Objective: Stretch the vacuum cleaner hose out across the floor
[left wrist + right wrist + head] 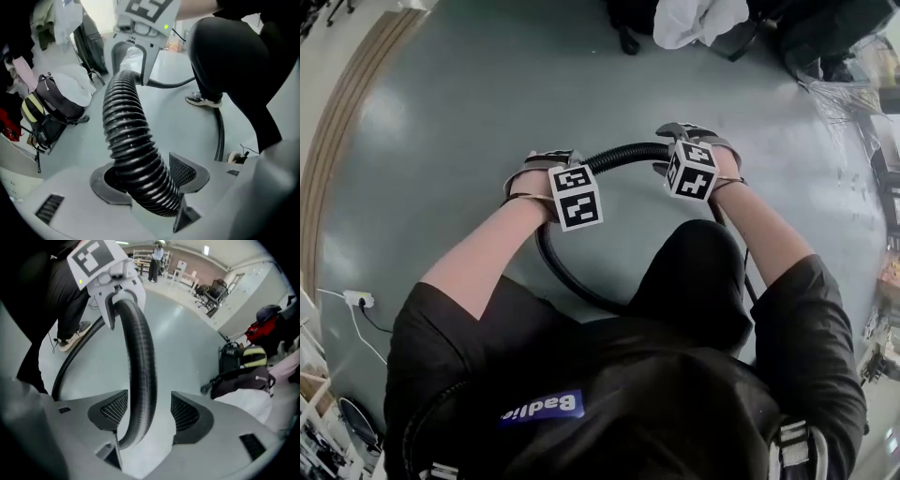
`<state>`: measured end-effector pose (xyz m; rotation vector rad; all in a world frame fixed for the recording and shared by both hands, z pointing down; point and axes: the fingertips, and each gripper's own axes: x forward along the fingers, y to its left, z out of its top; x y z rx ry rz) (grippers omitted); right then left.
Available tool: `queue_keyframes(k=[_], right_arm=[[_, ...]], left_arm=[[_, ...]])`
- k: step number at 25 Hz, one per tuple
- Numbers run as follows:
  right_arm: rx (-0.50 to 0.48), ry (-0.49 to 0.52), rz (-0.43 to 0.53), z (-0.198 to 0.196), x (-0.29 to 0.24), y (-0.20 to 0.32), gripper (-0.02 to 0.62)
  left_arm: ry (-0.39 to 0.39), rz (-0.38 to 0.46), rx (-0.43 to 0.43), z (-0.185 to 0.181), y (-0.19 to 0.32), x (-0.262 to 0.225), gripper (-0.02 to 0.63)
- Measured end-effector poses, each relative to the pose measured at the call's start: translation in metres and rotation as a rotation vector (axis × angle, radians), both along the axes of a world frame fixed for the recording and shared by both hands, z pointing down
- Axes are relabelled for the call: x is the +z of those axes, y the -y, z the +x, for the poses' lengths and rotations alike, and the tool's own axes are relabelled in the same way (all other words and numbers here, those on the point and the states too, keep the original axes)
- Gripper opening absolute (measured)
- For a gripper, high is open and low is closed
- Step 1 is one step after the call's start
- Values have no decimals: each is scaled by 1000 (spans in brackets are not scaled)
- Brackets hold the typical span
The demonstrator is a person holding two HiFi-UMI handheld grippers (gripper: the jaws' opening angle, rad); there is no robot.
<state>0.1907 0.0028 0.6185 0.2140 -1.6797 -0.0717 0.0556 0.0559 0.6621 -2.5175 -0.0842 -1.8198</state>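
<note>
A black ribbed vacuum hose (623, 155) arcs between my two grippers over the grey floor, and its remaining length loops back under the person's legs (567, 272). My left gripper (546, 161) points steeply down, and in the left gripper view (145, 176) its jaws are closed against the hose (124, 117). My right gripper (686, 133) also points down. In the right gripper view (143, 411) the hose (140, 348) runs between the jaws with a gap on each side, so the pads (187, 413) do not touch it.
Backpacks and white bags (51, 108) lie on the floor near the grippers, also seen in the right gripper view (243, 362). A white cloth (698, 19) lies at the far side. A power strip (358, 300) sits at the left by a wooden floor strip (337, 122).
</note>
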Motion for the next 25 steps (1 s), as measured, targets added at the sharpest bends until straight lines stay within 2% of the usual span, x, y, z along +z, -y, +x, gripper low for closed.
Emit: queue_keyframes(k=[2, 4, 7, 8, 9, 10, 12, 13, 16, 18, 21, 22, 23, 25], right_arm=[[-76, 47, 44, -59, -21, 0, 270], [-152, 65, 72, -115, -30, -2, 270], [-163, 69, 142, -169, -35, 16, 268], [-137, 80, 172, -177, -40, 26, 229], [-106, 91, 200, -182, -45, 36, 98], [-78, 93, 218, -184, -50, 45, 86], [-25, 87, 228, -191, -57, 59, 86], [6, 86, 226, -195, -61, 65, 86], [130, 71, 214, -198, -74, 82, 88], [231, 68, 194, -192, -88, 89, 92], [348, 107, 186, -192, -122, 106, 92], [356, 113, 189, -194, -132, 113, 100], [353, 118, 192, -196, -140, 119, 100], [352, 149, 193, -195, -152, 128, 100]], left_arm=[[51, -5, 41, -16, 9, -15, 259], [62, -12, 76, -29, 16, -36, 259], [52, -3, 122, -46, 28, -68, 262], [32, 6, 122, -52, 33, -76, 268], [-10, 34, 108, -56, 39, -83, 273], [-77, 86, 78, -59, 48, -92, 282], [-235, 195, -32, -70, 72, -111, 368], [-296, 207, -106, -79, 82, -118, 376], [-383, 127, -297, -123, 95, -129, 442], [-444, 87, -393, -144, 93, -138, 443], [-565, -5, -563, -150, 89, -138, 443], [-590, 8, -622, -151, 94, -133, 468], [-580, 63, -662, -155, 101, -126, 469], [-456, 231, -658, -171, 121, -108, 468]])
